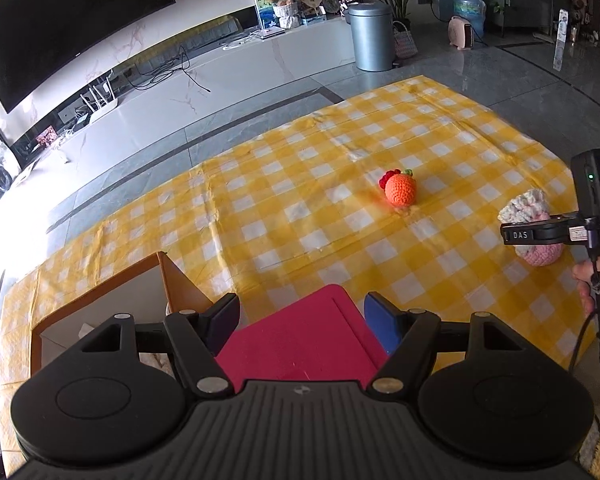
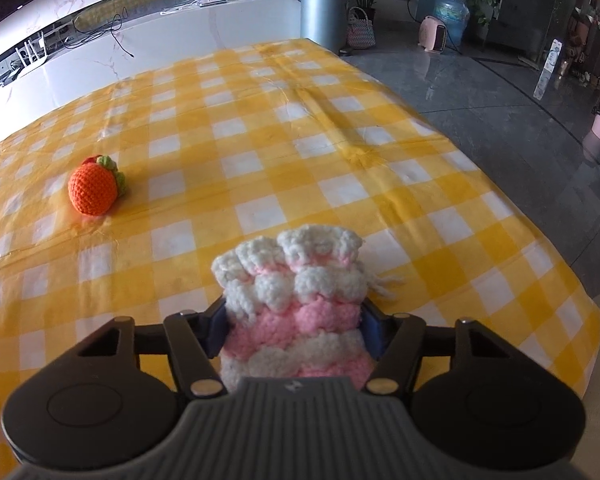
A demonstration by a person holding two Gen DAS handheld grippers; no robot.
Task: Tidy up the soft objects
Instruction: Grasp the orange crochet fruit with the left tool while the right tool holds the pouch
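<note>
The right tongs [image 2: 294, 320] stand about the lower half of a pink-and-white crocheted pouch [image 2: 296, 300]: its blue pads sit against the pouch's two flanks, and the yarn bulges slightly above them, so the pouch is gripped. The pouch is fluffy, built of scalloped rows that alternate pink and white, with a ruffled white mouth at the far end and a loose white tassel at its right side. It lies on the yellow-and-white checked cloth [image 2: 340, 140] that covers the table. From the left wrist view the same pouch [image 1: 530, 216] shows at the right edge, with one black finger of the right tongs [image 1: 540, 236] across it and a hand [image 1: 592, 280] behind.

The left tongs [image 1: 302, 320] are spread wide, with a flat magenta panel [image 1: 308, 340] between the fingers. Its surface is smooth and matte, with a thin raised or scored line near its edge. The blue right pad lies just beside the panel's right edge and the left pad beside its left edge; whether they press on it cannot be told. To the left of it stands an open cardboard box [image 1: 100, 280] with brown walls and a pale inside.

An orange crocheted fruit [image 1: 400, 188] lies alone in the middle of the cloth, well apart from both tongs. It is round and tightly stitched, with small green leaves and a red knitted bit at its top.
</note>
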